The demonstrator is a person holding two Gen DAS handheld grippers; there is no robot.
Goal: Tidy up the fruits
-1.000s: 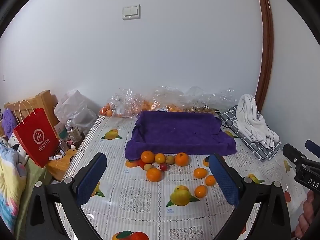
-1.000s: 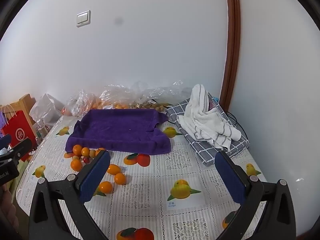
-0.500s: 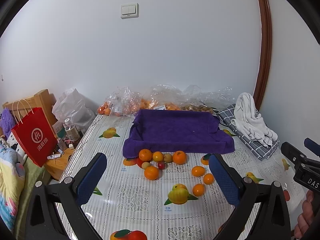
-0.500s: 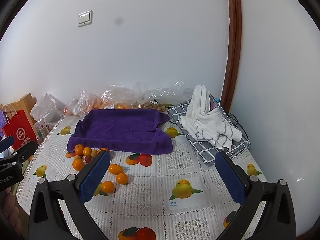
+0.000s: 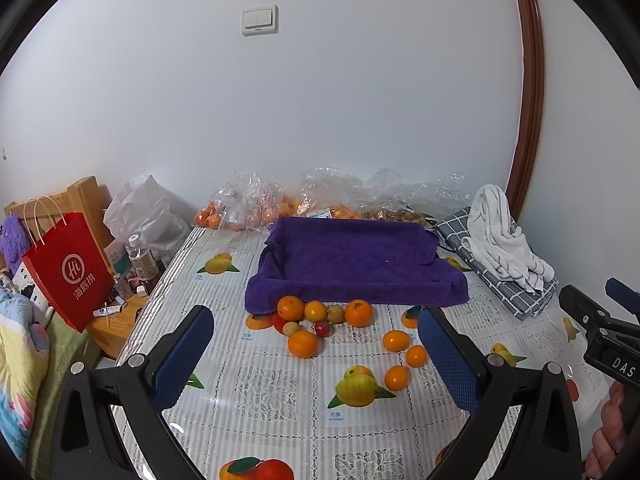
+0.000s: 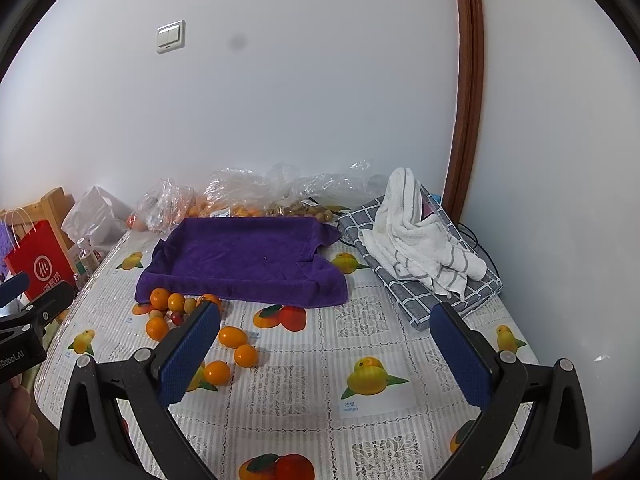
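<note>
Now the left gripper (image 5: 316, 354) (wide open, empty) faces the fruits (image 5: 324, 320) just before the purple towel (image 5: 352, 264); right gripper (image 6: 326, 354), equally open and empty, sits farther off.

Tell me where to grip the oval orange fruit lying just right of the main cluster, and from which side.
Grip the oval orange fruit across its short middle, coming down from above with the left hand-held gripper, which is open. Its long axis lies roughly left to right in the left wrist view, so pads belong on the near and far flanks. The round fruit beside it probably leaves little room on the right.
</note>
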